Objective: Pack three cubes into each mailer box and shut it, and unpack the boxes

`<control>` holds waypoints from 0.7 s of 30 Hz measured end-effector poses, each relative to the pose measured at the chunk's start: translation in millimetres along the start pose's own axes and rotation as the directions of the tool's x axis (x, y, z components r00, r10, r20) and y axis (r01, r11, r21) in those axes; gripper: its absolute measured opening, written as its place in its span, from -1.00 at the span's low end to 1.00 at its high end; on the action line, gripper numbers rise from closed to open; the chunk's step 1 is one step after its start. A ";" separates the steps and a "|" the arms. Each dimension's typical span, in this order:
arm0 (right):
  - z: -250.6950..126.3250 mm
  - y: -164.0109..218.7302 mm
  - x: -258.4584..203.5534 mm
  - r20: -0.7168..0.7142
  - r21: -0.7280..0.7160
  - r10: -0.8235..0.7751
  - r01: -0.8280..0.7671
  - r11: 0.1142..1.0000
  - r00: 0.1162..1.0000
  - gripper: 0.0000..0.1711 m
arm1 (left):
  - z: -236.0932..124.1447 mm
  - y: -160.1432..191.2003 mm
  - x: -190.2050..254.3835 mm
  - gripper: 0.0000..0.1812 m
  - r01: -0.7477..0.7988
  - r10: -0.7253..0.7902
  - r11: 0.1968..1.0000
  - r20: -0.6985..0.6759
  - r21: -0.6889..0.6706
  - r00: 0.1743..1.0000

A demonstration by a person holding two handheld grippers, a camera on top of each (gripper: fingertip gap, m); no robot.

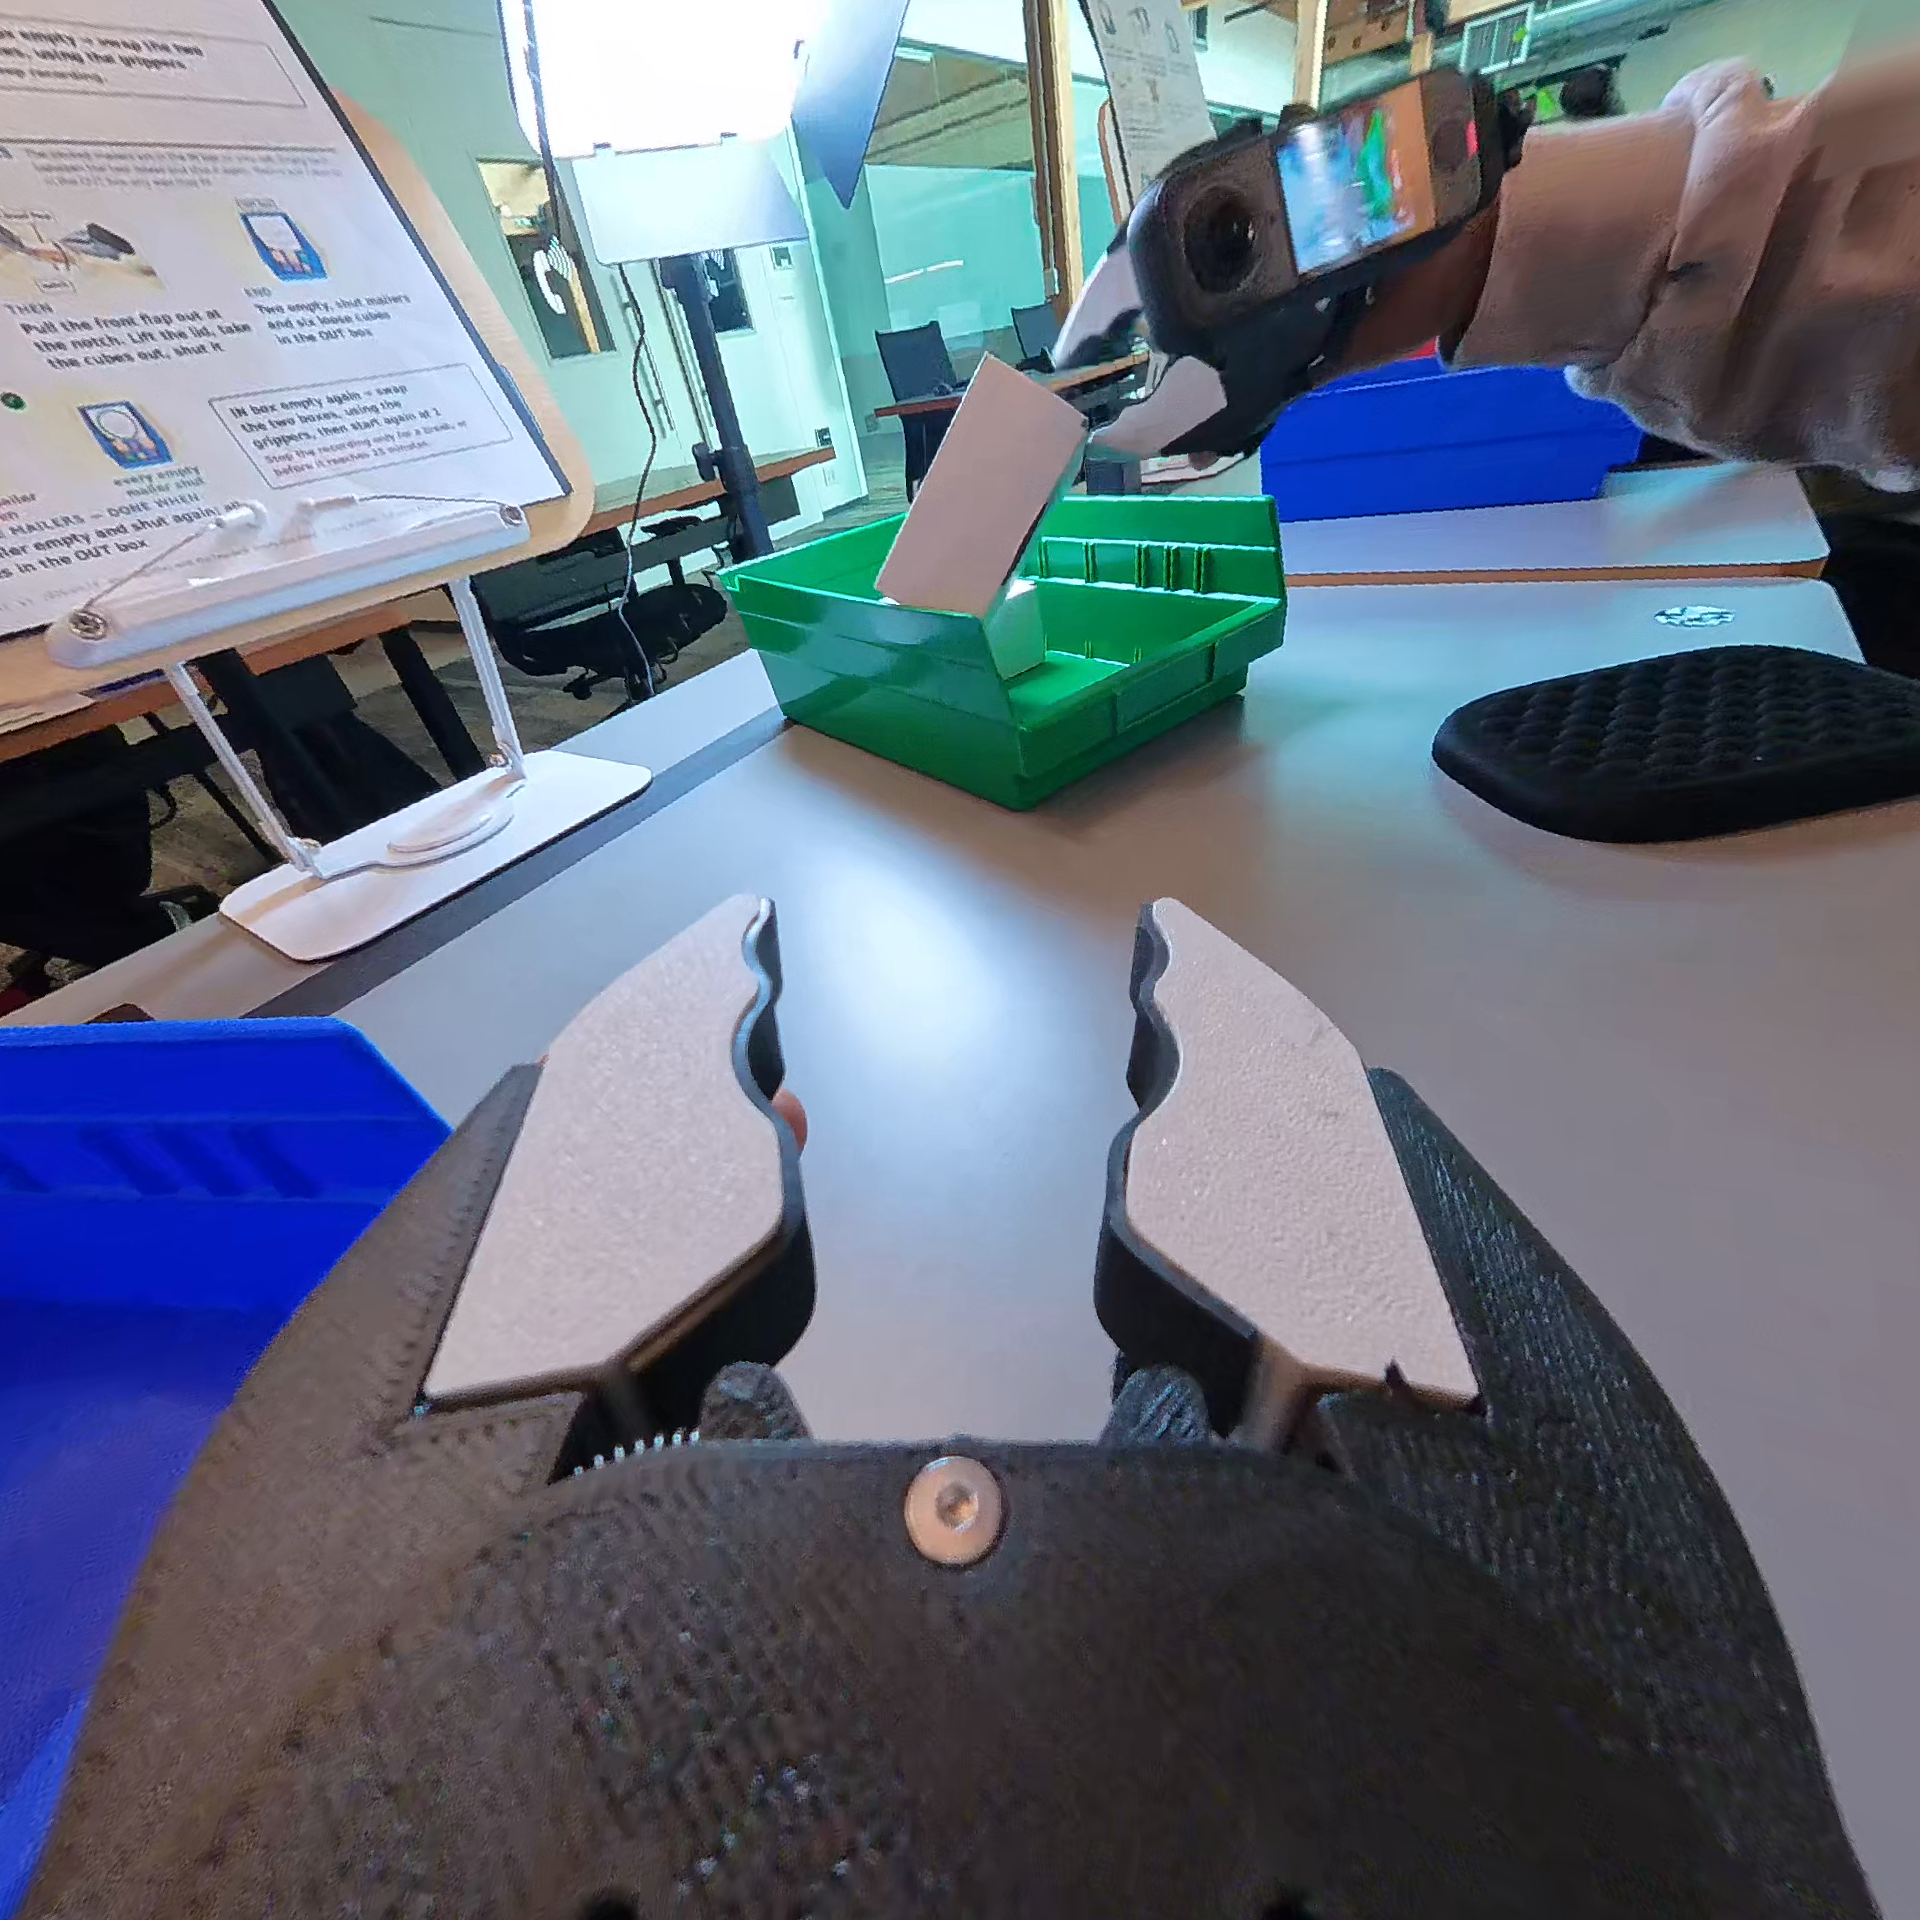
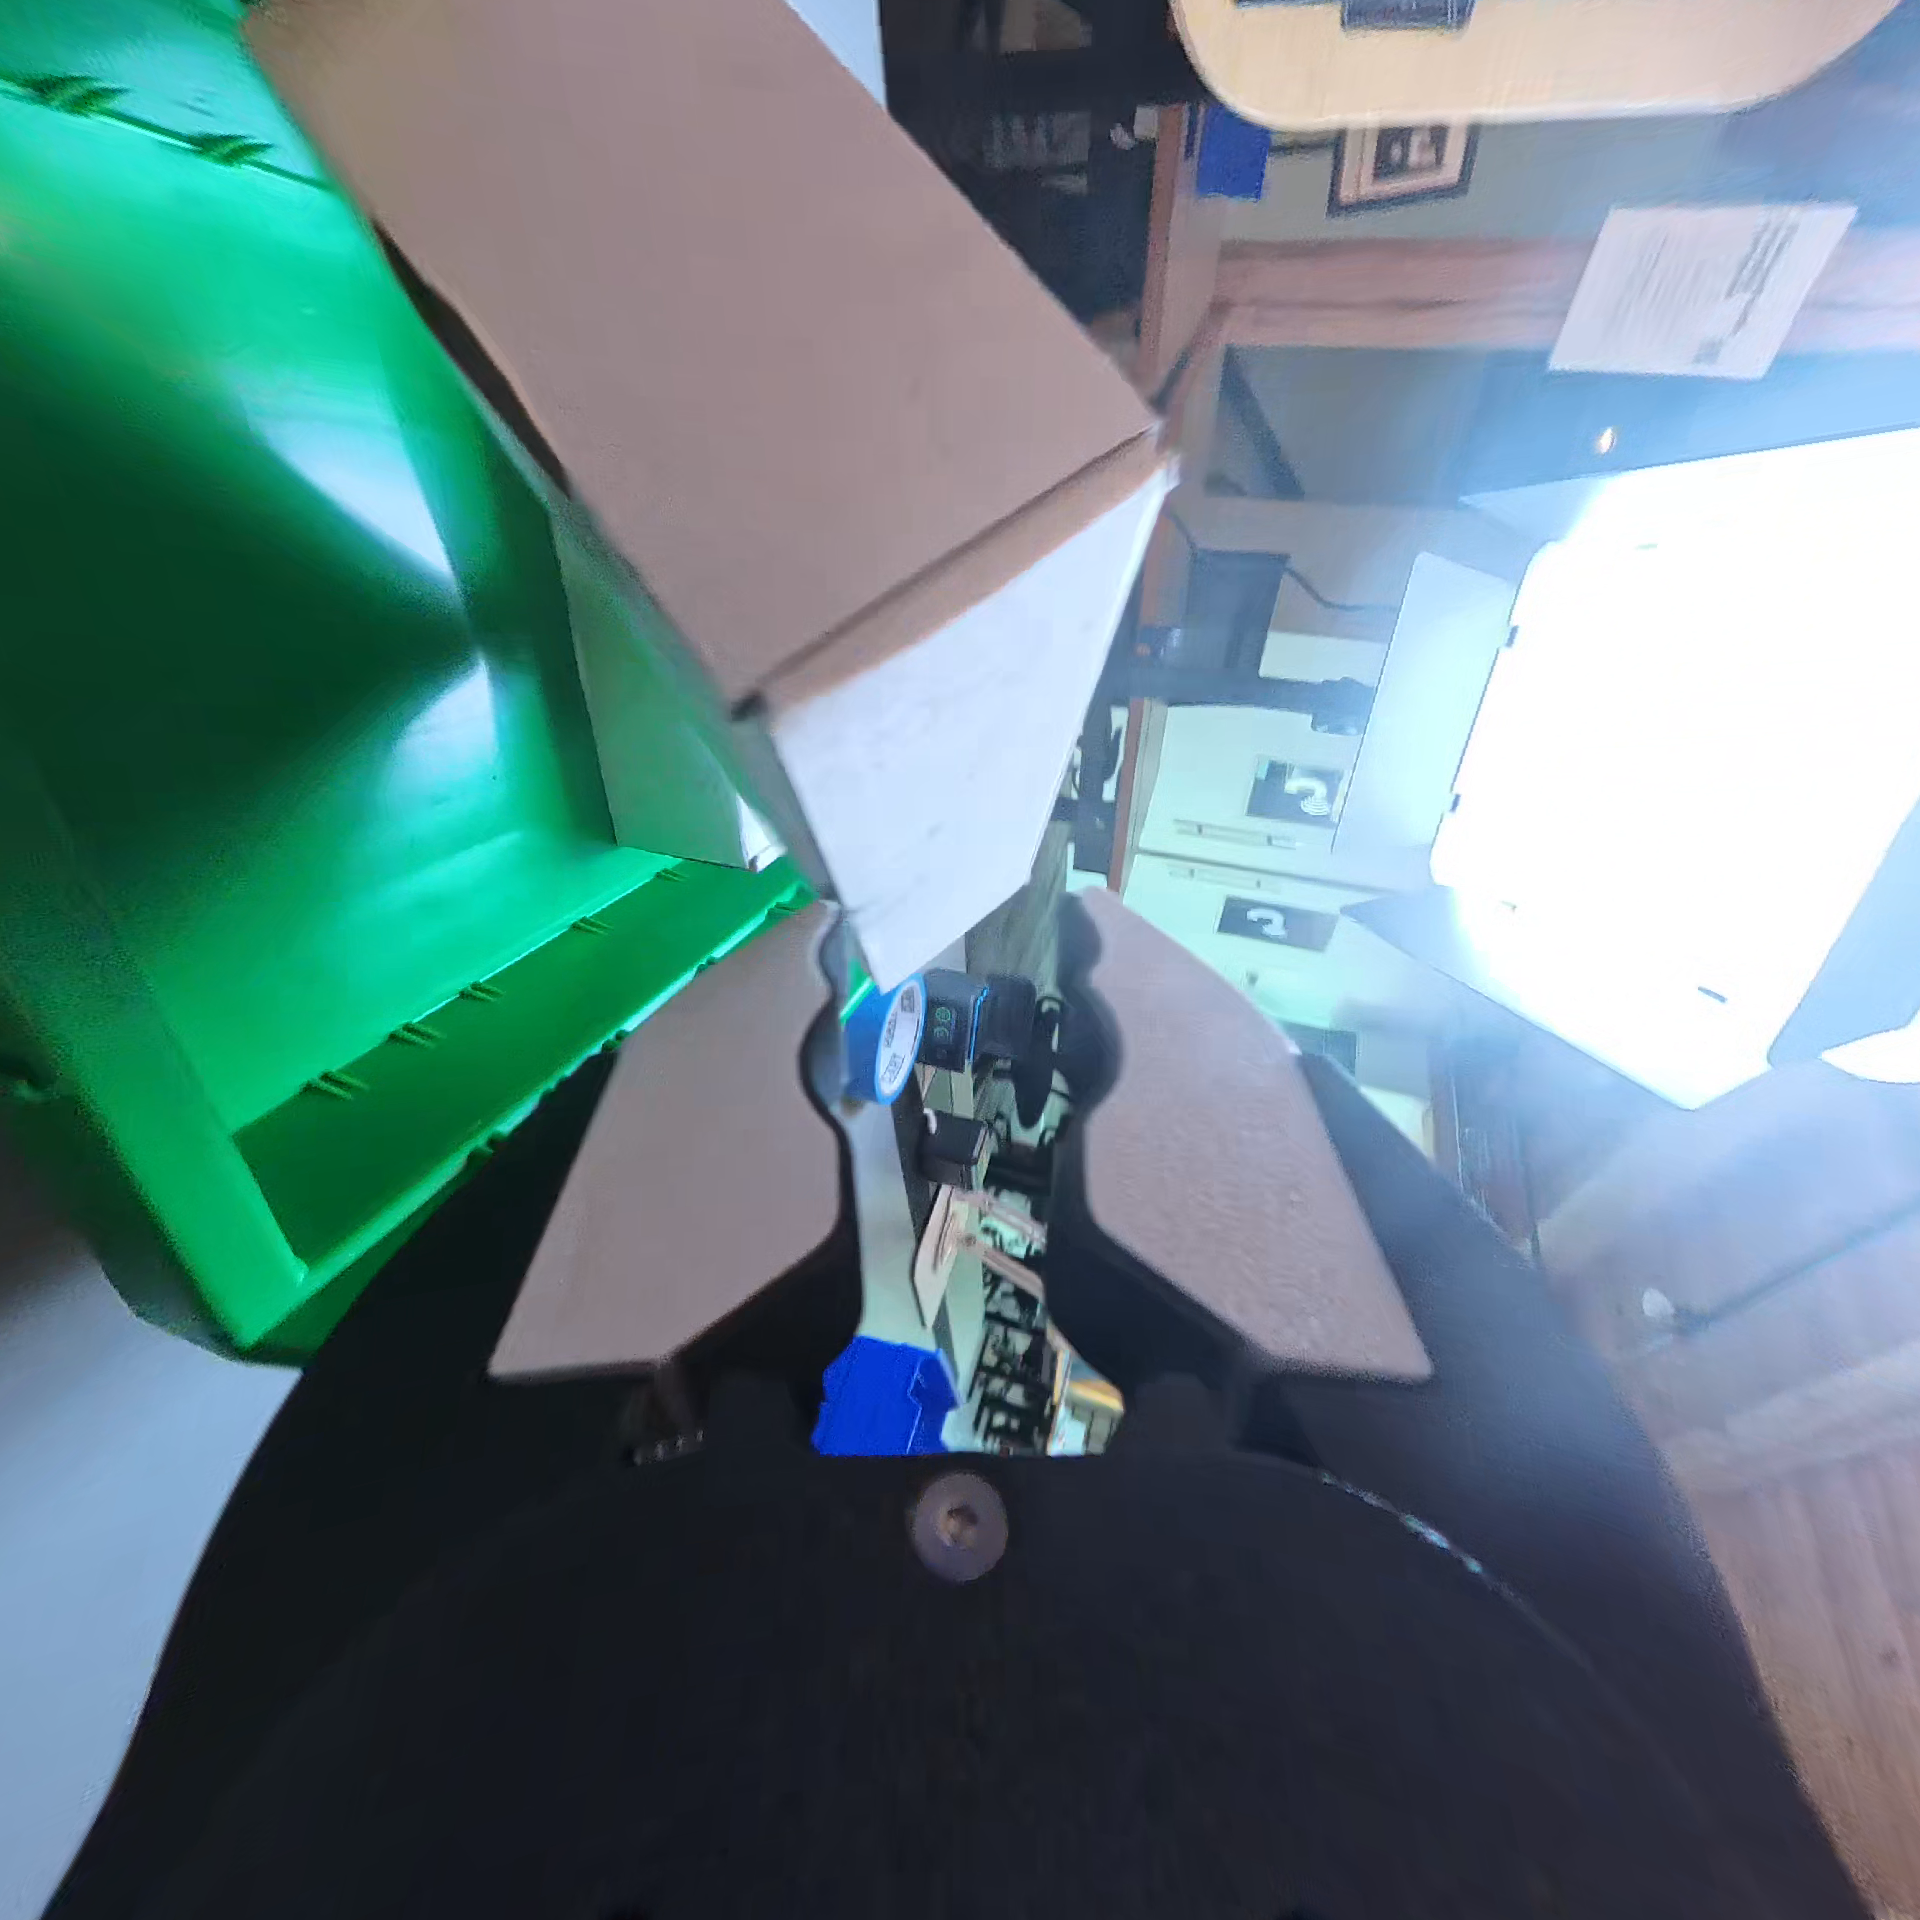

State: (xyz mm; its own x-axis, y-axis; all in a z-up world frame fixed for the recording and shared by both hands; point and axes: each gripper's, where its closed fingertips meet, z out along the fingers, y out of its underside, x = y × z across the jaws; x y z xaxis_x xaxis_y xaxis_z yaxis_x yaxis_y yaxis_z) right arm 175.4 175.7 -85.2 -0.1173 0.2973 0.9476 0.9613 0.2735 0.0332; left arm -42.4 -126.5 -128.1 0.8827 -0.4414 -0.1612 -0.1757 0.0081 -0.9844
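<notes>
A white mailer box [image 1: 977,488], shut, stands tilted on one edge inside the green bin [image 1: 997,717]. My right gripper [image 1: 1081,400] is at the box's upper right corner, held by a gloved hand [image 1: 1714,281]. In the right wrist view the box [image 2: 727,343] fills the upper left over the green bin [image 2: 260,623]. Its corner sits just beyond the tips of my right gripper [image 2: 956,925], whose jaws stand apart with nothing between them. My left gripper [image 1: 956,914] is open and empty, low over the grey table [image 1: 1195,914], well short of the bin. No cubes show.
A blue bin [image 1: 156,1195] sits at my left gripper's near left. A second blue bin [image 1: 1434,436] stands behind the right gripper. A black padded mat [image 1: 1683,738] lies at the right. An instruction sheet on a white stand [image 1: 436,852] is at the table's left edge. Spacing between my two grippers at the tips: around 40 cm.
</notes>
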 end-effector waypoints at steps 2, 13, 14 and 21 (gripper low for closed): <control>-4.8 -7.5 -7.9 0.057 0.076 -0.046 0.042 0.996 0.997 -0.35 | 1.3 1.2 2.6 -0.28 -0.009 0.009 1.000 -0.006 -0.008 1.000; 10.5 -36.0 -77.5 0.257 0.311 -0.262 0.178 0.934 0.930 -0.36 | 2.3 5.3 8.2 -0.30 -0.041 0.041 0.999 -0.013 -0.032 0.999; 10.7 -37.7 -80.3 0.264 0.309 -0.264 0.178 0.934 0.928 -0.42 | 1.9 5.9 7.7 -0.30 -0.041 0.041 0.999 -0.012 -0.034 0.999; -4.4 -42.9 -81.2 0.402 0.198 -0.176 0.102 0.975 0.898 -0.58 | 2.5 9.5 5.2 -0.32 -0.037 0.037 0.998 -0.010 -0.047 0.999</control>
State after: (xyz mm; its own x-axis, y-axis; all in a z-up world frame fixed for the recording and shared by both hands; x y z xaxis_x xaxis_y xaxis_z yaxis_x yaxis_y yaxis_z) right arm 144.7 135.8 -162.3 -0.3749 0.5870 0.7176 0.8757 0.4782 0.0663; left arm -38.4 -126.6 -138.5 0.8713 -0.4497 -0.1963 -0.2285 -0.0179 -0.9734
